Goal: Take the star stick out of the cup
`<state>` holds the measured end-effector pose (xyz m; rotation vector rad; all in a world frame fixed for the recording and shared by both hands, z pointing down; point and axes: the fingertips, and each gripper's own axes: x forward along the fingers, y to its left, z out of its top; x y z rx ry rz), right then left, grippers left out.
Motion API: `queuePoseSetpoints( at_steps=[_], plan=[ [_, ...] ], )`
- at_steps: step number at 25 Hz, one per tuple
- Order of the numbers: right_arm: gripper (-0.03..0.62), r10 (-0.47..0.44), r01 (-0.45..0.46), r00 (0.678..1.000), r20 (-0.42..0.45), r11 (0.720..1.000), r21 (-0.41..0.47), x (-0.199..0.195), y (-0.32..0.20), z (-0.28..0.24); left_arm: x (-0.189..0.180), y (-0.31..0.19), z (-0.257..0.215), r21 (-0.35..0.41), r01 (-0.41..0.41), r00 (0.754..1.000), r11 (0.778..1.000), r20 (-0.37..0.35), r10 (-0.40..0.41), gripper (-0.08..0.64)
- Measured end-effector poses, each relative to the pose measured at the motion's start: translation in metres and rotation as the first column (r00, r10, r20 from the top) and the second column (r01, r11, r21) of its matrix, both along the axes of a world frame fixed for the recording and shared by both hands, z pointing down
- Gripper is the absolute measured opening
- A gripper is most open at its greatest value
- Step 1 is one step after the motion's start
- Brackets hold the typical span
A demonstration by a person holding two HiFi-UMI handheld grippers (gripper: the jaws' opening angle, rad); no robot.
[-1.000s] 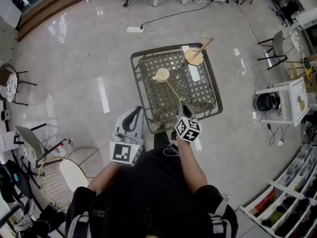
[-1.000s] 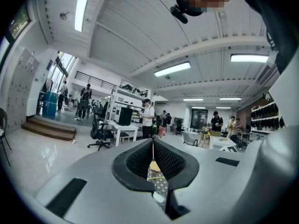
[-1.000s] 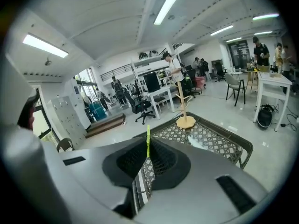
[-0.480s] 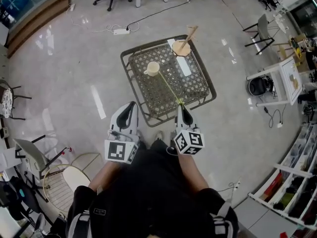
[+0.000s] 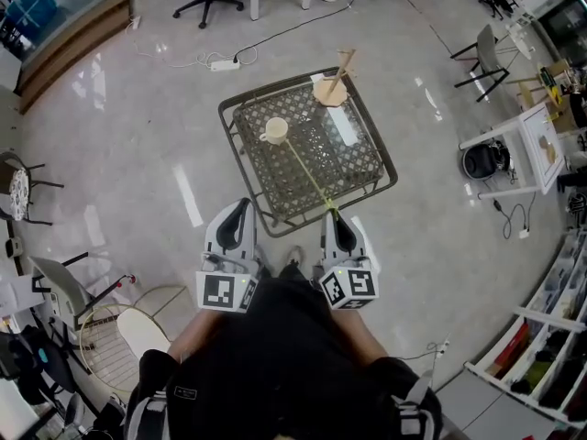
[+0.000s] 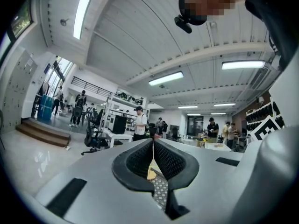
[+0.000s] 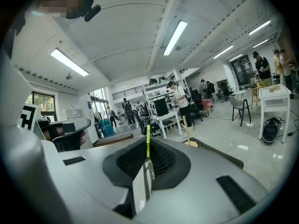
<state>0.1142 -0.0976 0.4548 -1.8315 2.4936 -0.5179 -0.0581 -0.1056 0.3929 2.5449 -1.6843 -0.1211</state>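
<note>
We hold the right tongs (image 5: pixel 333 214) clamped on the near end of the star stick (image 5: pixel 307 172), now drawn back past the bench (image 5: pixel 271 181) edge, its far end apparently still in the cup (image 5: pixel 274 131), so extraction remains incomplete; the left tongs (image 5: pixel 240 209) are closed, empty.

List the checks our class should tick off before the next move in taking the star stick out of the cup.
1. Right tongs grip the star stick: ok, the yellow-green shaft is pinched between the pads.
2. Stick clear of the cup: not ok, its far end meets the cup's mouth.
3. Cup upright on the table: ok.
4. Left tongs free: ok, shut on nothing, held short of the table.
5. Wooden stand out of the way: ok, it sits at the far corner, apart from the cup.
6. Star end snag-free: cannot tell, it is not visible.
</note>
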Motion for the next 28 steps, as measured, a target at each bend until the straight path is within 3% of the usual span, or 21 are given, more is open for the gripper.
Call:
queuePoseSetpoints(
  at_steps=[6,28],
  plan=[
    [0.021,-0.024,0.024,1.000,0.010,1.000,0.018,0.010,-0.001,0.000,0.019,0.001,0.000,0.015,0.008,1.000,1.000,0.012,-0.008,0.021],
    [0.021,-0.079,0.079,0.997,0.012,0.997,0.016,0.015,-0.009,0.003,0.026,0.001,0.004,0.004,0.044,0.999,0.999,0.017,-0.044,0.021]
  ],
)
